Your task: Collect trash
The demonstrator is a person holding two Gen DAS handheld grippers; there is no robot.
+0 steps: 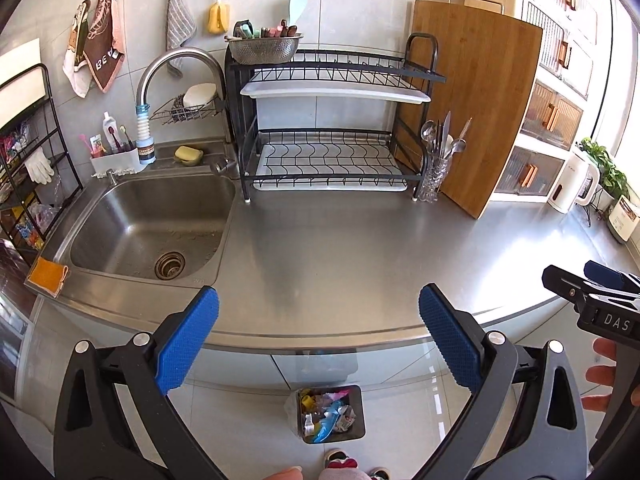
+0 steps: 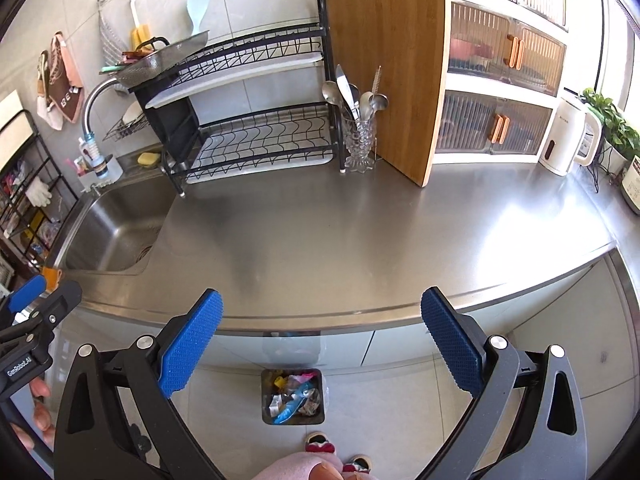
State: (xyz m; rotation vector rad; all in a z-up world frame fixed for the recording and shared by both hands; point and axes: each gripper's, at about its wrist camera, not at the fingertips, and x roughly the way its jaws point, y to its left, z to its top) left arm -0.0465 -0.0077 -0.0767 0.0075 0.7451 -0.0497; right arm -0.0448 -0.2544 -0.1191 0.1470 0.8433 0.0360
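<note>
A small dark trash bin (image 1: 357,404) (image 2: 268,414) stands on the tiled floor below the counter's front edge, holding colourful wrappers (image 1: 330,414) (image 2: 294,400). My left gripper (image 1: 318,334) hangs open over the counter edge, nothing between its blue pads. My right gripper (image 2: 322,334) is also open and empty, held level with the left one. In the left wrist view the right gripper (image 1: 592,286) shows at the right edge. In the right wrist view the left gripper (image 2: 36,300) shows at the left edge. The steel countertop (image 1: 340,248) (image 2: 360,232) carries no loose trash that I can see.
A sink (image 1: 148,216) lies at the left with a tap and an orange cloth (image 1: 47,275). A black dish rack (image 1: 332,120), a cutlery glass (image 2: 360,136), a leaning wooden board (image 2: 384,60) and a white kettle (image 2: 568,136) line the back. The person's slippered feet (image 2: 320,446) stand by the bin.
</note>
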